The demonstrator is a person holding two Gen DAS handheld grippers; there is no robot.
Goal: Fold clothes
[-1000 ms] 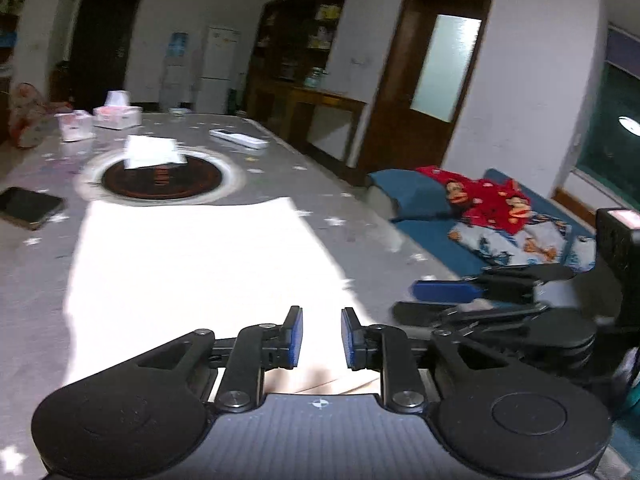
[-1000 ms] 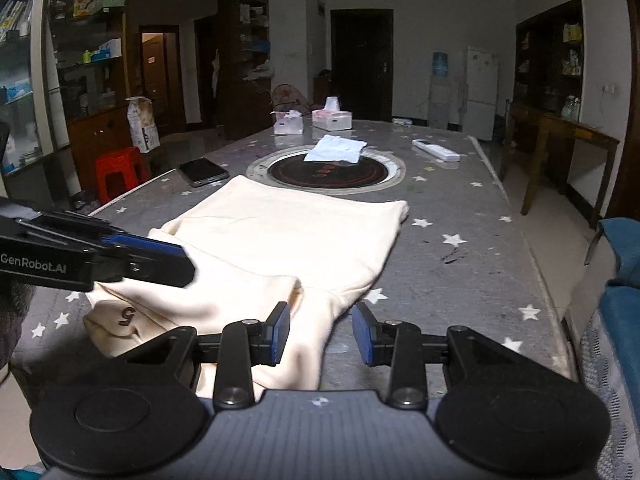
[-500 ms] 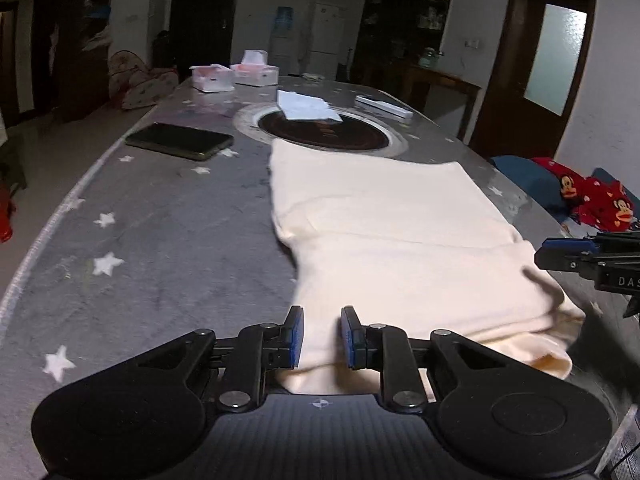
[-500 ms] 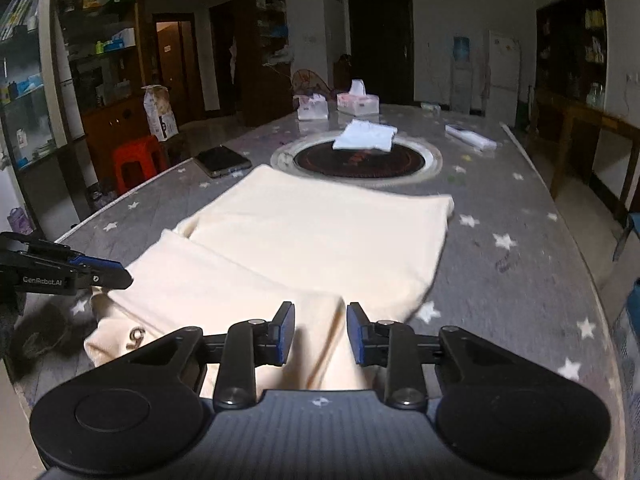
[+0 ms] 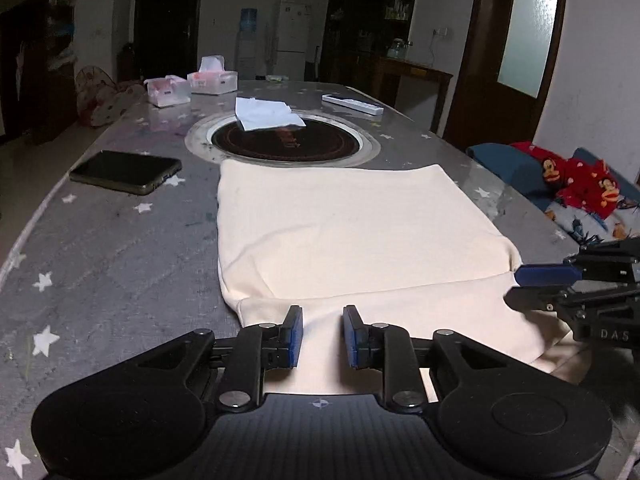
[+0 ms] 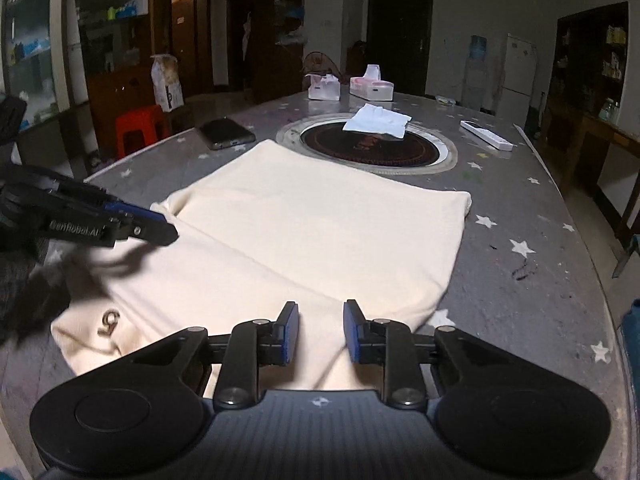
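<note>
1. A cream, soft knit garment (image 5: pixel 352 240), folded flat into a long panel, lies on the grey star-printed table (image 5: pixel 112 264); its long axis runs from the near table edge away toward the round dark hotplate inset (image 5: pixel 286 142), and its far hem stops just short of that ring
2. The left gripper (image 5: pixel 321 334) hangs over the near left part of the garment, the right gripper (image 6: pixel 321 330) over the near right part; both point down and forward along the cloth, so the near edge lies right under and just ahead of each pair of jaws, neither one clearly nearer
3. Left jaws: a narrow gap, cloth showing beneath it, the blue pads not seen pressing on anything. They have just been opening a little
4. Right jaws: a similar narrow gap, nothing pinched, a soft ridge of cloth below. They have just been closing
5. My judgement: the next move is a pinch of the near edge at both sides, then a carry toward the far hem
6. Writing: "GenRobot.AI" on the left gripper's side in the right view; "DAS" on the right gripper's body in the left view; a small dark mark like a "5" or "9" (image 6: pixel 109 322) on the garment's near left corner
</note>
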